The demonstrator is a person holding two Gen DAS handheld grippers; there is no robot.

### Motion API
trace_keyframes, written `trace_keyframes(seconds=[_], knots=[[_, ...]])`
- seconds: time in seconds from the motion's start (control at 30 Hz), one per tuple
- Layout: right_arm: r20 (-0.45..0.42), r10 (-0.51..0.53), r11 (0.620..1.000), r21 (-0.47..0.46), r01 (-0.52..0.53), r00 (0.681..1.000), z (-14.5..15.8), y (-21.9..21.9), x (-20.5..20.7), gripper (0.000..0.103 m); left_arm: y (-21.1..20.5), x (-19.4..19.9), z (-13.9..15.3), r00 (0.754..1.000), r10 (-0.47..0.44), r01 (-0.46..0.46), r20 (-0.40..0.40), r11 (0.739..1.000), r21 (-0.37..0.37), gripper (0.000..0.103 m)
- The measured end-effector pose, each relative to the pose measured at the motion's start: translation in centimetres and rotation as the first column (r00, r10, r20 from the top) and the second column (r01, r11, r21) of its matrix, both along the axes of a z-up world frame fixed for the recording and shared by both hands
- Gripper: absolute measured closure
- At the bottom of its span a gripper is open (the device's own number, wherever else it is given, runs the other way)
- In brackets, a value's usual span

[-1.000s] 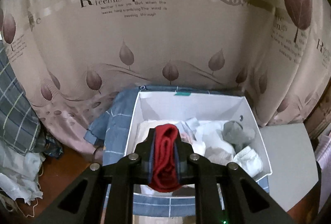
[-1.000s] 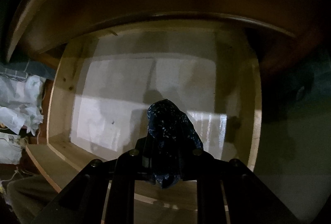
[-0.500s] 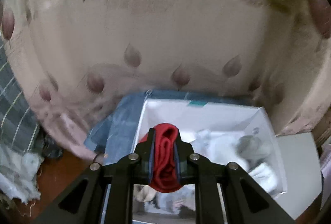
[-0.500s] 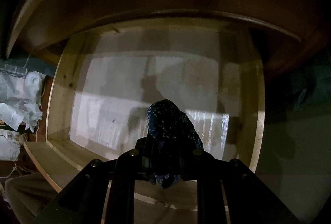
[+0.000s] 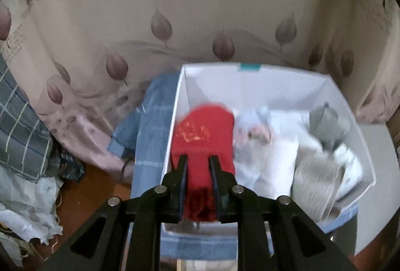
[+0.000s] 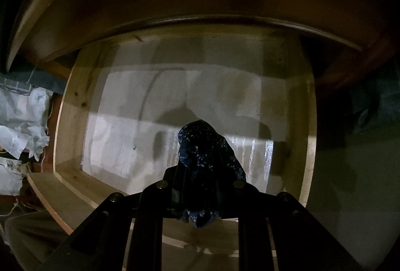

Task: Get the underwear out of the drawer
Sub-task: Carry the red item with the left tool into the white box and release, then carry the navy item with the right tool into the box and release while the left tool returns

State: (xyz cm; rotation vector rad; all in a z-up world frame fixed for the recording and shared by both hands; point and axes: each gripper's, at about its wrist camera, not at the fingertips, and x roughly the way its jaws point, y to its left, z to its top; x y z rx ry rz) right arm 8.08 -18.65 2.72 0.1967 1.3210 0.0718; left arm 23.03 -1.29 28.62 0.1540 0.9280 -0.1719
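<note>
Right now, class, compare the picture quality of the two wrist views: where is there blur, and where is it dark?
Left wrist view: well lit, but the red underwear and white box contents smear with motion. Right wrist view: dim, sharp, shadows across the wooden drawer.

The curtain (image 5: 200, 8) carries dark printed lettering along its upper part, with smaller lines beside and under it, but all of it is blurred and cut by the frame edge, so no word can be read. More smeared print runs down its left and right edges. The red underwear (image 5: 203, 136) bears a yellow-gold mark, too blurred to read. The right wrist view shows no text.
</note>
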Motion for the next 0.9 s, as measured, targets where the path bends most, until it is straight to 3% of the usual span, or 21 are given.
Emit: trace_keyframes(seconds=[0.13,0.23,0.33,0.63,0.9], knots=[[0.002,-0.002,1.000,-0.009,0.002,1.000,0.0,-0.1,0.1,0.086,0.1,-0.4,-1.1,1.000,0.007,-0.007,-0.026,1.000,-0.004,0.083],[0.000,-0.003,1.000,-0.013,0.003,1.000,-0.1,0.0,0.1,0.086,0.3,-0.3,-1.3,0.999,0.014,-0.015,-0.047,0.999,-0.029,0.070],[0.008,-0.007,1.000,-0.012,0.007,1.000,0.1,0.0,0.1,0.086,0.6,-0.6,-1.4,0.998,0.021,-0.023,-0.059,0.999,-0.037,0.066],[0.016,-0.025,1.000,0.010,0.025,1.000,0.1,-0.6,0.2,0.086,0.5,-3.4,-0.7,0.998,-0.062,0.063,0.027,0.998,-0.027,0.048],[0.042,-0.032,0.999,0.012,0.031,0.999,0.8,-0.9,-0.2,0.086,1.9,-5.1,0.5,0.998,-0.041,0.046,0.050,0.994,-0.097,0.046]])
